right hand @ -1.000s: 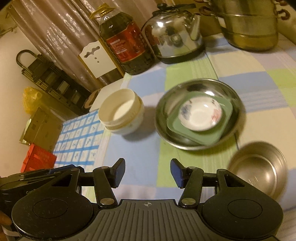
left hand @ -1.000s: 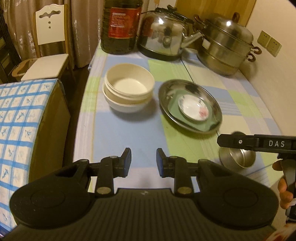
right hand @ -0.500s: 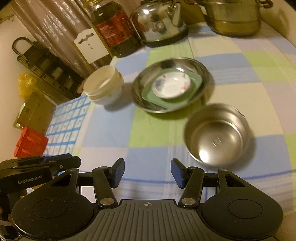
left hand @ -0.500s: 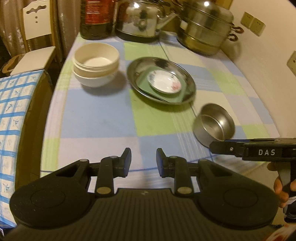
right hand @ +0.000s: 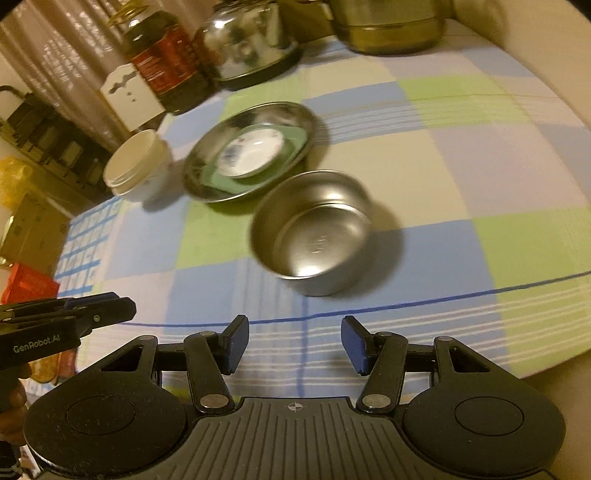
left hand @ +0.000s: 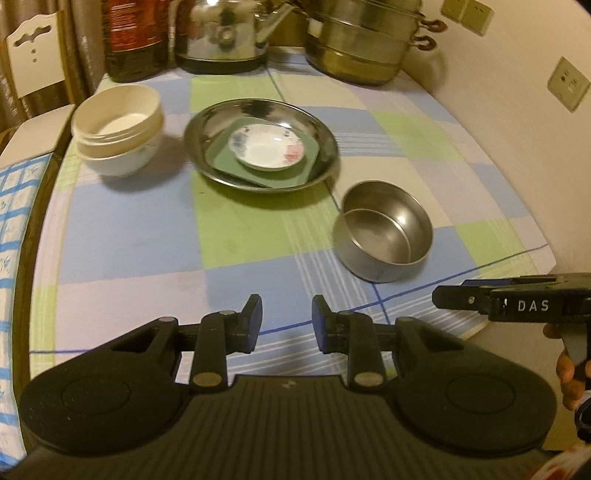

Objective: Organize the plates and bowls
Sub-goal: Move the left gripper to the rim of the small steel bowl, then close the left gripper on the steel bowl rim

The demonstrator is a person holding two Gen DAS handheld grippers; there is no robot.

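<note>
On the left of the worktop (left hand: 122, 236), which wears a soft checked cloth of blue, green and cream squares crossed by thin blue lines, stands a stack of cream bowls (left hand: 117, 129). They are round and matte, nested mouth-up; the lowest is white and glazed, with a faint sprig painted on its side. Just to the right lies a wide, shallow steel plate (left hand: 260, 146), round and mirror-bright. In it rests a green tray (left hand: 221, 164), a rounded rectangle set askew so its long axis runs from near-left to far-right, and on that tray sits a small white saucer (left hand: 266, 147), glossy, with blurred floral marks at two sides. Further right and nearer the cameras, apart from the plate, is a steel bowl (left hand: 384, 230): brushed, straight-walled, flat-bottomed, upright with its mouth facing up.

Along the back edge stand a dark oil bottle (left hand: 135, 40) with a red label, a polished kettle (left hand: 225, 35) and a stacked brass-toned steamer pot (left hand: 364, 40).

The left hand-held gripper (left hand: 287, 323) hangs over the near edge of the cloth with its jaws released, a narrow gap between the black pads and nothing in it. The right hand-held gripper (right hand: 294, 343) is also released, its blue-faced pads set wider apart and empty, the steel bowl lying ahead of them and untouched.
</note>
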